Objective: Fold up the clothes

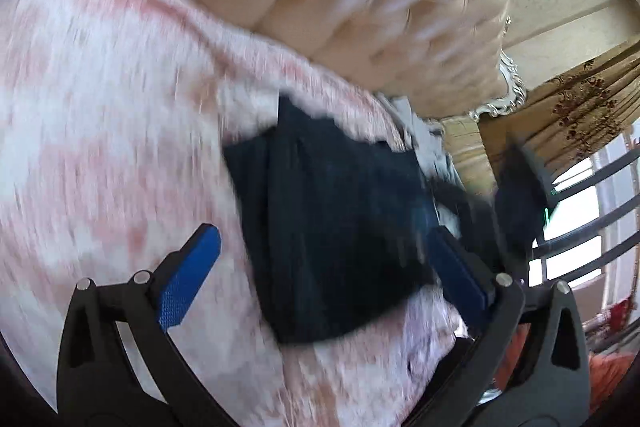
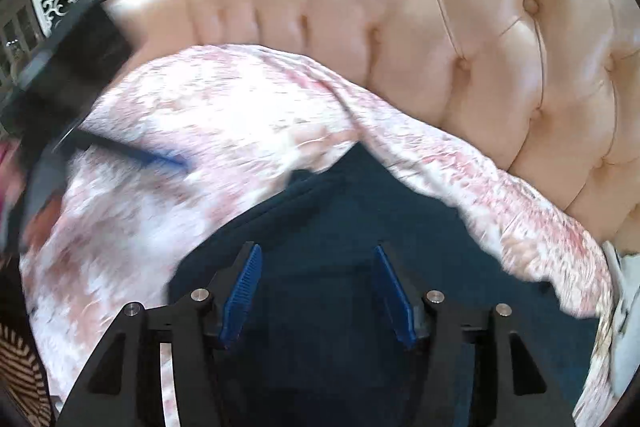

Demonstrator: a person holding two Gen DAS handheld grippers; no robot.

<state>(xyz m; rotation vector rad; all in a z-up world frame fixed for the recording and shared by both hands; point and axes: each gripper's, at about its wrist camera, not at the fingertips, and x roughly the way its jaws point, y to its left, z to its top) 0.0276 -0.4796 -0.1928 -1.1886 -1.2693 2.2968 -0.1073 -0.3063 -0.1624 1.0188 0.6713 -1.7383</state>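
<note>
A tufted, peach-coloured headboard (image 2: 460, 27) fills the background of both wrist views, with a pink-and-white patterned bedspread (image 1: 100, 131) spread in front of it. On the bedspread lies a dark navy garment (image 1: 320, 227), folded into a compact block in the left wrist view; in the right wrist view its cloth (image 2: 320, 219) spreads wide beneath the tool, partly overlapped by a ridge of the bedspread.

The left gripper (image 1: 320, 267) is tilted, its view rolled so the bed slopes across the frame, and its blue-padded fingers (image 1: 188, 279) stand spread wide on either side of the garment, grasping nothing. The picture is motion-blurred. The right gripper (image 2: 318, 295) points level toward the headboard, directly above the navy cloth, its blue pads (image 2: 242, 299) apart with the cloth visible between them; whether they touch the fabric cannot be told. The left gripper (image 2: 120, 147) also appears blurred at the left edge of the right wrist view, above the bedspread.
</note>
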